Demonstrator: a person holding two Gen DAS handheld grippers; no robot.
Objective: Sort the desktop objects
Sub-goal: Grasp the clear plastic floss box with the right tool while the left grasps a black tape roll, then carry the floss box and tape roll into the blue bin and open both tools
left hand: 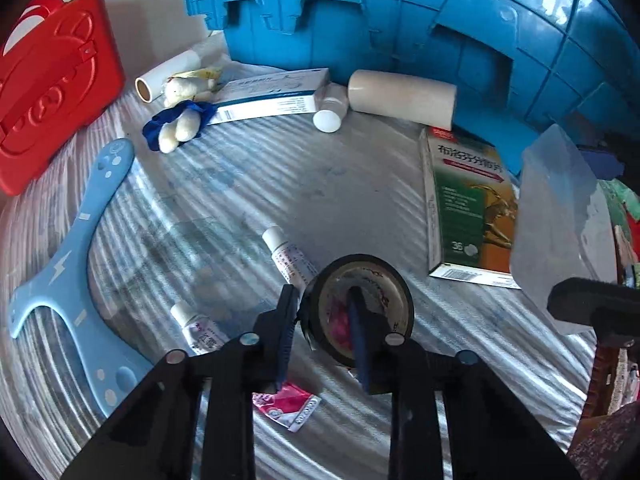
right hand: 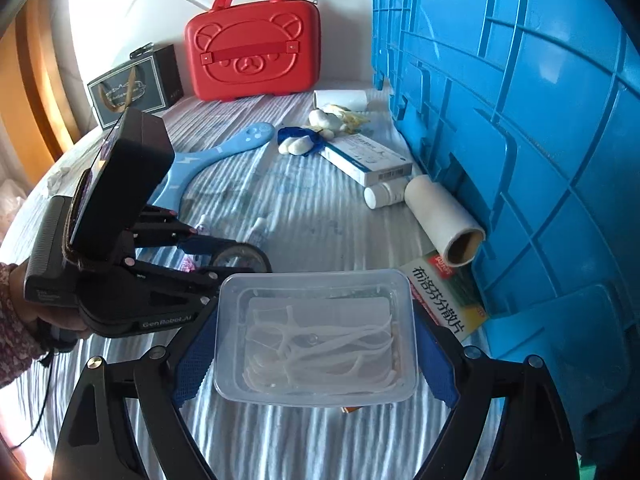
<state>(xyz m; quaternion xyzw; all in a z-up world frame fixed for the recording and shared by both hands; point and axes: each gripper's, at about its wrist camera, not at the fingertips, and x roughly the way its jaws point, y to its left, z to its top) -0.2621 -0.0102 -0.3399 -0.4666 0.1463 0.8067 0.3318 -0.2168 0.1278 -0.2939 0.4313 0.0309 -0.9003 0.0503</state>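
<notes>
1. Black tape roll [left hand: 357, 312] sits upright on edge in the left wrist view, pinched by the left gripper [left hand: 322, 334]: one finger inside the core, the other against the outer rim, so clamped through the roll's wall, over the striped cloth [left hand: 280, 184]
2. Same view: two small white tubes [left hand: 289, 258] lie just left of the roll, pink sachet [left hand: 286, 404] below the fingers, light blue boomerang-shaped board [left hand: 76, 256] far left
3. Same view, back row: red bear case [left hand: 52, 88], lint roller refill [left hand: 162, 76], plush toy [left hand: 182, 108], long white-blue box [left hand: 268, 98], white bottle [left hand: 330, 108], cream paper roll [left hand: 402, 96], all near the blue crate [left hand: 440, 32]; green medicine box [left hand: 466, 208] to the right, touching a clear tub [left hand: 560, 220] at the edge
4. Right wrist view: right gripper [right hand: 316, 340] clenched on the clear plastic container [right hand: 316, 332], blue pads [right hand: 192, 356] pressed on both its side walls; white floss picks [right hand: 320, 344] lie inside
5. Same view: container held above the cloth, partly over the green medicine box [right hand: 444, 300], beside the blue crate [right hand: 520, 140]
6. Same view: left gripper [right hand: 224, 258] to the left with the tape roll [right hand: 240, 258], person's hand [right hand: 48, 320] on it; red case [right hand: 252, 44] and dark gift box [right hand: 136, 84] at the back
</notes>
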